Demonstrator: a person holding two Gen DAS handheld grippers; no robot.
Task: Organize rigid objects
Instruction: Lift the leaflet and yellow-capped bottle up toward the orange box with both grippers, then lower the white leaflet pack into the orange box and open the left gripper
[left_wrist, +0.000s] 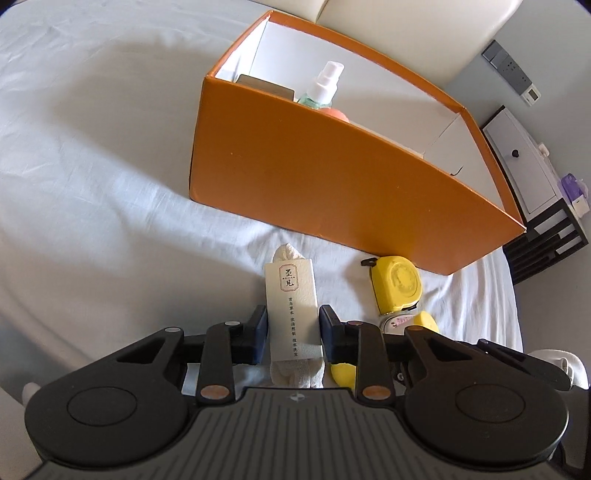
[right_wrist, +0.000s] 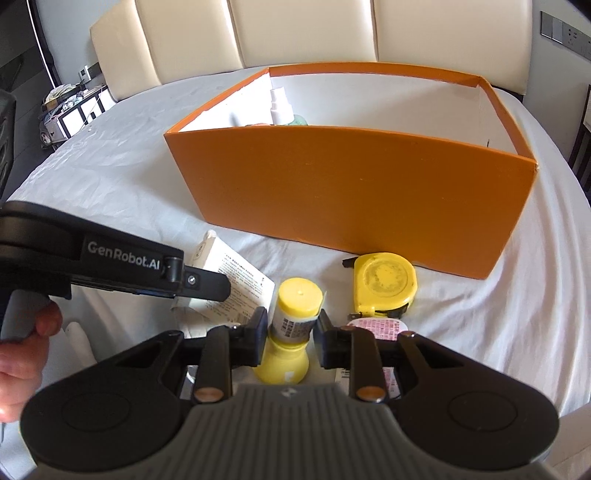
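In the left wrist view my left gripper (left_wrist: 293, 325) is shut on a white paper-sleeved cloth pack (left_wrist: 290, 288) with dark printed characters, held over the white sheet. The right wrist view shows the same pack (right_wrist: 236, 273) at the left. My right gripper (right_wrist: 291, 321) is shut on a small yellow bottle (right_wrist: 297, 295) with a yellow cap, its pads on the labelled neck. A yellow tape measure (right_wrist: 384, 282) lies in front of the orange box (right_wrist: 351, 192), also visible as the tape measure (left_wrist: 397, 282) and box (left_wrist: 332, 177). A spray bottle (left_wrist: 325, 85) stands inside the box.
A round pink-printed lid (right_wrist: 376, 326) lies beside my right fingers. A person's hand (right_wrist: 22, 350) holds the left tool. A cream headboard (right_wrist: 258, 33) stands behind the box. A dark nightstand (left_wrist: 535, 206) is at the bed's right edge.
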